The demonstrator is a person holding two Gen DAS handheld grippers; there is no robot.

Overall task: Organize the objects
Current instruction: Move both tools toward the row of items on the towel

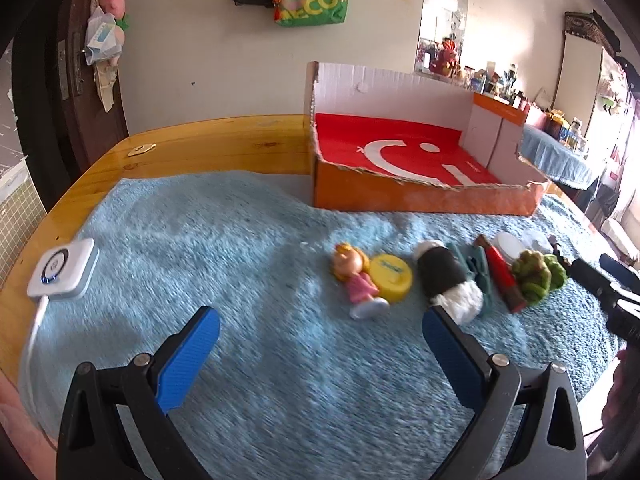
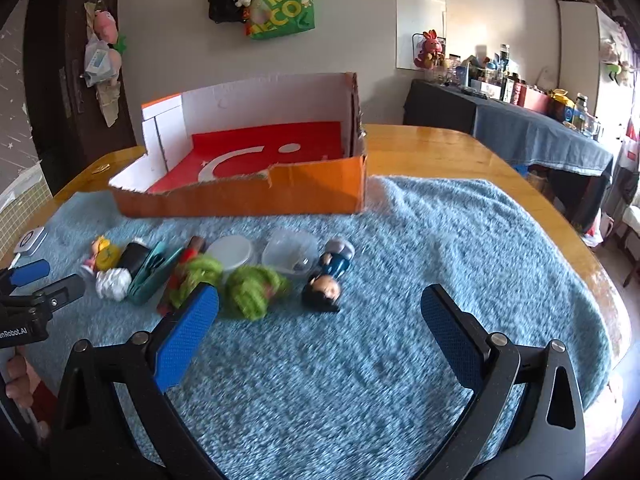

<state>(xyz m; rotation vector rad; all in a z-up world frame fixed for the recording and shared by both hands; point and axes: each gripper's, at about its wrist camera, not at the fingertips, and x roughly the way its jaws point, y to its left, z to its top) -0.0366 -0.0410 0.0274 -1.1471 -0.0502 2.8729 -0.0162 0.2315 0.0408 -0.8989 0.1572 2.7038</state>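
Observation:
An orange cardboard box (image 1: 420,196) with a red floor stands at the back of a blue towel (image 1: 240,248); it also shows in the right wrist view (image 2: 248,196). A row of small objects lies in front of it: a blonde doll (image 1: 356,276), a yellow lid (image 1: 394,276), a black-and-white plush (image 1: 446,276), a teal case (image 2: 152,276), a red stick (image 1: 504,276), green yarn (image 2: 252,292), a clear cup (image 2: 290,256) and a dark-haired figure (image 2: 326,280). My left gripper (image 1: 320,344) is open and empty above the towel. My right gripper (image 2: 320,332) is open and empty.
A white charger puck (image 1: 64,268) with a cable lies on the towel's left edge. The wooden table (image 2: 440,148) extends right of the box. A side table (image 2: 540,120) with bottles stands at the far right. Bags hang on the wall (image 2: 280,4).

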